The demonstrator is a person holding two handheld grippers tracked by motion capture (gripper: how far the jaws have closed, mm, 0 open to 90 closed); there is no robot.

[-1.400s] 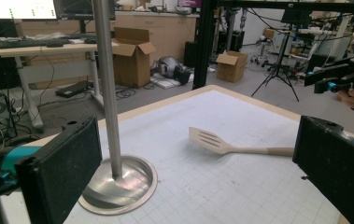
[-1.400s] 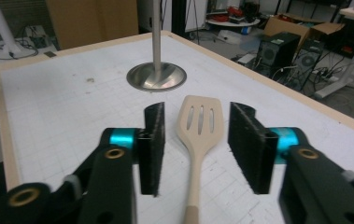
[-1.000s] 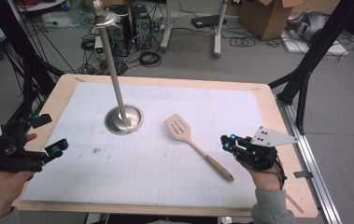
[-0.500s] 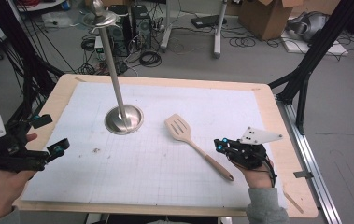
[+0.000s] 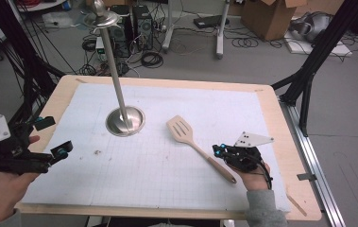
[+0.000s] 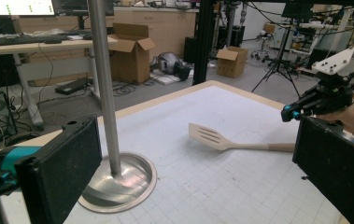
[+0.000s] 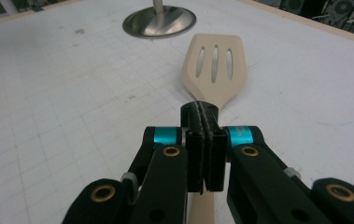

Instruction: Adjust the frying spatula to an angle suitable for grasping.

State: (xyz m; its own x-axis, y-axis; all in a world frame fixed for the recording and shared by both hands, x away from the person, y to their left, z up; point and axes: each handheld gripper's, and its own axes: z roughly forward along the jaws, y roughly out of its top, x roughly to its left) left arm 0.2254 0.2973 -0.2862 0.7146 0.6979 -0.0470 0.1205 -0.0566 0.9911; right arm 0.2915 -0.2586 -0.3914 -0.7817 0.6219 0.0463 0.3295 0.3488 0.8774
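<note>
On the white gridded mat, towards my right, lies the wooden spatula [image 5: 195, 144], flat, its slotted blade pointing away towards the metal stand and its handle running back towards my right hand. I judge it light and stiff, one piece of smooth wood that will not bend or bruise but could pivot or slip if pinched too near one end. The handle is round and narrow, so the best hold looks to be on the shaft partway up from the butt, squeezed across its width, with the blade's weight not too far out in front.

My right tongs [image 7: 205, 140] sit low over the handle's near end. In the right gripper view the two pads are pressed flat against each other with nothing between them, clenched on air, and the handle runs underneath them rather than in them. They would have to part before they could straddle the wood.

My left tongs [image 5: 50, 137] hover at the left edge of the table [image 5: 280, 118], jaws spread wide and empty, well apart from the spatula.

Beyond the blade stands the metal stand [image 5: 125, 120], a round steel base with an upright pole, near the spatula but not touching it. Around the table the floor carries cables, cardboard boxes [image 5: 266, 16] and dark frame legs.
</note>
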